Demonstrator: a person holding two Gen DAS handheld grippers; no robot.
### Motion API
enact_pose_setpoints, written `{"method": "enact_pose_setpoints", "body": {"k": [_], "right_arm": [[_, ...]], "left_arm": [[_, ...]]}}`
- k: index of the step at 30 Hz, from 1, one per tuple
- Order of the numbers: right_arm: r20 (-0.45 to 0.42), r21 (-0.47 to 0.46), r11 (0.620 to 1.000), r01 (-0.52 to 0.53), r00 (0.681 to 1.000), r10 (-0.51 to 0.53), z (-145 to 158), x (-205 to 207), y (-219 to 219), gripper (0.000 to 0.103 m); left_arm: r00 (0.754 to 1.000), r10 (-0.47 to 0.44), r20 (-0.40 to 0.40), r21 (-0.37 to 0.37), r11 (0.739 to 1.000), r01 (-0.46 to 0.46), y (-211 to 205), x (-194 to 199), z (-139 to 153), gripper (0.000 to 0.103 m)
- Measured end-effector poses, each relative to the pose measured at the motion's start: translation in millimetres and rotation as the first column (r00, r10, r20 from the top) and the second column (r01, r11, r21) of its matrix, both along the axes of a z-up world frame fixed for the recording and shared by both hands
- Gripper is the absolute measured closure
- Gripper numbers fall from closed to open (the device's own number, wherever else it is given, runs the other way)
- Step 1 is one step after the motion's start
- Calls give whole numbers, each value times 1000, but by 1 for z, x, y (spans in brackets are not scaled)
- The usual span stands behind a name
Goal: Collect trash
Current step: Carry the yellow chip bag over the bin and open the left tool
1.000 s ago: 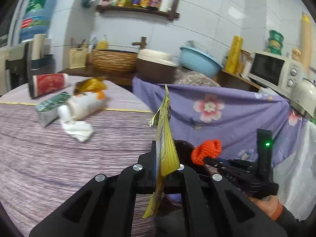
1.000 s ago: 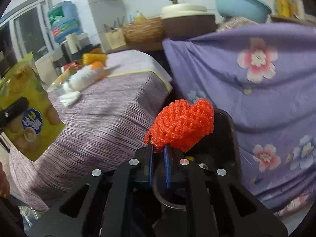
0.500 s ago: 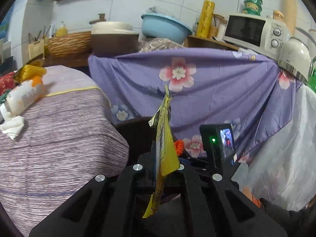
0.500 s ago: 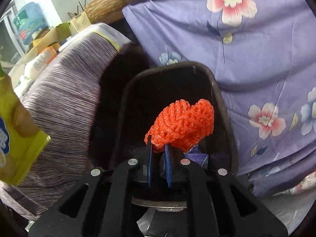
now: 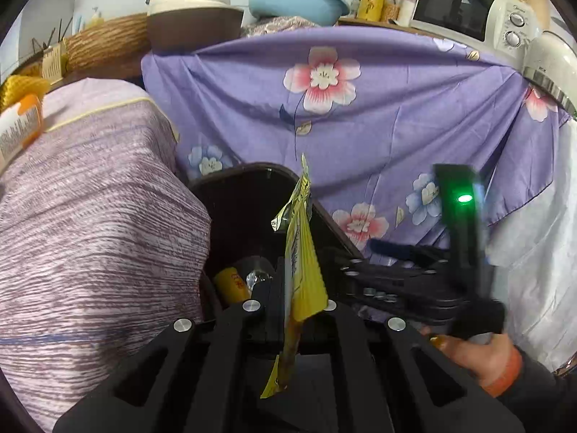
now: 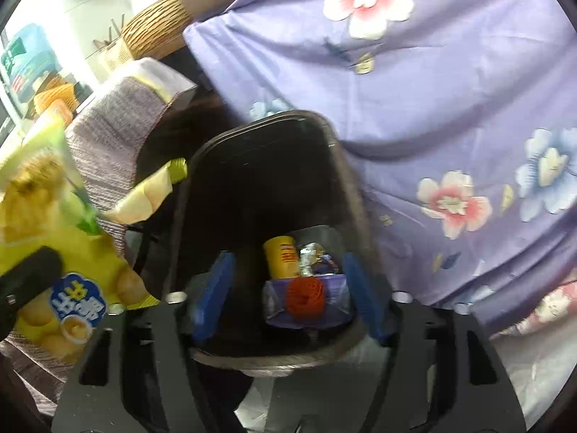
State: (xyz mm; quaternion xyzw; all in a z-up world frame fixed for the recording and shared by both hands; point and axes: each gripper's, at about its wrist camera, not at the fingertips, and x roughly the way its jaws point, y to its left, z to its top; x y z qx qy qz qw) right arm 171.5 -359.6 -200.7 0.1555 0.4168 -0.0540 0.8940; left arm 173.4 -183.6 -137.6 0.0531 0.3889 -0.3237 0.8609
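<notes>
In the left wrist view, the left tongs (image 5: pixel 294 288) are clamped on a flat yellow snack packet (image 5: pixel 301 263), held edge-on and poised over the near rim of a dark plastic trash bin (image 5: pixel 252 176) that stands between a surface covered in striped purple cloth (image 5: pixel 90 216) and a hanging purple floral sheet (image 5: pixel 360 115). To the right, the right tongs (image 5: pixel 360 249) reach over the bin, gripped by a hand (image 5: pixel 479 350). A white bottle with an orange cap (image 5: pixel 18 126) lies on the surface, not yet collected. In the right wrist view, the right tongs (image 6: pixel 285 297) point down into the bin with blue pads (image 6: pixel 212 296) apart; the jaws have just been opening, and nothing is between them. An orange mesh ball (image 6: pixel 304 296) lies at the bottom of the bin beside a yellow can (image 6: pixel 283 256) and some crumpled foil, so the drop of that piece looks done. The packet shows at the left edge, seemingly just outside the bin's rim. The step in hand appears to be disposal: next, the left tongs likely need to carry the packet over the opening and part, while the right tongs withdraw for more trash.
</notes>
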Motion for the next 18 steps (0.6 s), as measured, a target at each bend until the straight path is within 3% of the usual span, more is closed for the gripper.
{"method": "enact_pose_setpoints", "body": {"k": [5,8,18], "right_arm": [[14,-62,997,52,999,-51,7,-21,-15,29],[25,-70,994,86,996,-85,12,-32,-26,23],[58,-86,980,181,983,-176,27,-56,-53,20]], "left_arm": [[999,-33,-8,29,999,33,-16,3,-11,99],[998,-51,-23,44,998,52,-27,5,-19,99],[995,-78,-68,112,990,86,-62,20,-57,99]]}}
